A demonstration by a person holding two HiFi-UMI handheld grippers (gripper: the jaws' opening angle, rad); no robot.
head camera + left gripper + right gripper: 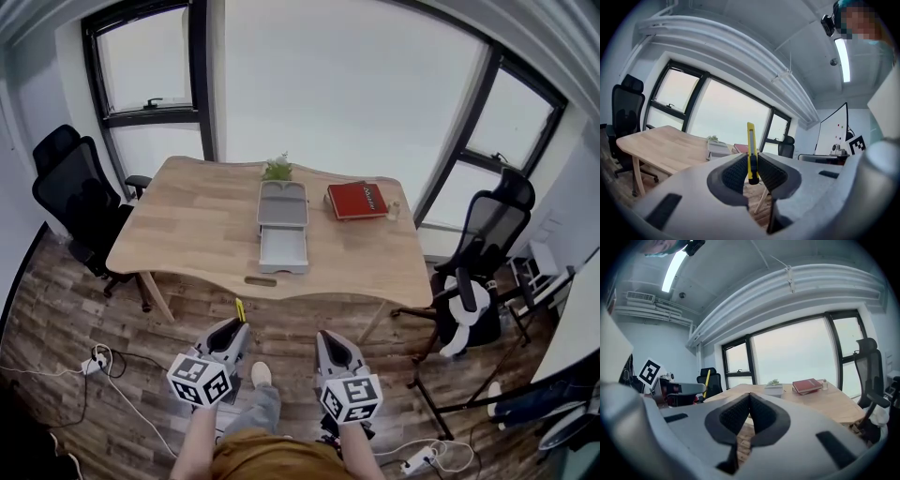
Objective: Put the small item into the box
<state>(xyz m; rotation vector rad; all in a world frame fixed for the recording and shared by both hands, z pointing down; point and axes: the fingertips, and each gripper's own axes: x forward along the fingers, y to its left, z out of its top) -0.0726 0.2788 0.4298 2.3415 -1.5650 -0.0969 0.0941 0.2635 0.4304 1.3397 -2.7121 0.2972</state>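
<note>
The left gripper (238, 325) had its jaws clamped low on a yellow utility knife (750, 151), likely the small item, so the slim body stood upright toward 12 o'clock, probably for a lengthwise drop. At its 3 o'clock the right gripper (328, 339) was pressed together on nothing, seemingly idle. Both cubes bore square black-and-white markers, no words. Across the floor, the table (187, 225) held a flat brown piece (261, 280) at its near edge, then the grey box (282, 204) at 12 o'clock, 1 drawer (284, 251) open toward the person, ready to receive. At 1 o'clock lay a red book (356, 200), its title too small to read.
</note>
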